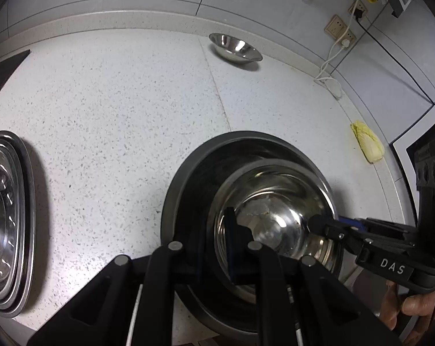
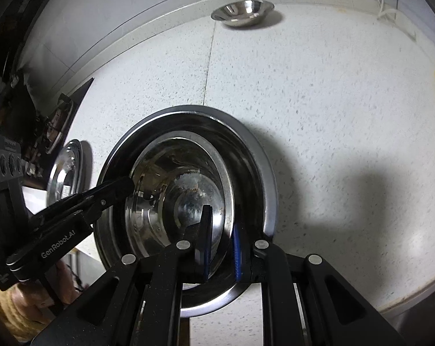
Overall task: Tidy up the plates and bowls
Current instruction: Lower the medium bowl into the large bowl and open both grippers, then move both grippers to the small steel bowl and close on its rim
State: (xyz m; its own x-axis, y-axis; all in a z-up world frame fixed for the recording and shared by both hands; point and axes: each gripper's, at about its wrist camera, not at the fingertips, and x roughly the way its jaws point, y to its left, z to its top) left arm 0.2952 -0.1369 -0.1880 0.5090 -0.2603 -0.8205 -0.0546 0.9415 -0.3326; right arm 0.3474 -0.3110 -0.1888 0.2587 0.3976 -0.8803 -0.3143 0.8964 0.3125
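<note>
The shiny bowl (image 1: 275, 216) sat inside the big dark plate (image 1: 182, 190) on the counter (image 1: 116, 115), and the left gripper (image 1: 214, 245) and right gripper (image 2: 221, 239) each pinched its rim from opposite sides, equally close.

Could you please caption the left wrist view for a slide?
Both grippers, left and right, pinch opposite rims of the shiny steel bowl.

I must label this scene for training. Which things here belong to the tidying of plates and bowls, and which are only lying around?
Belong to the job:
- nested steel bowl in the dark basin
- small bowl near the wall
- stack of plates
- left tool and right tool, each over the bowl's rim

Only lying around:
- cabbage
- white cable
- wall sockets
</note>
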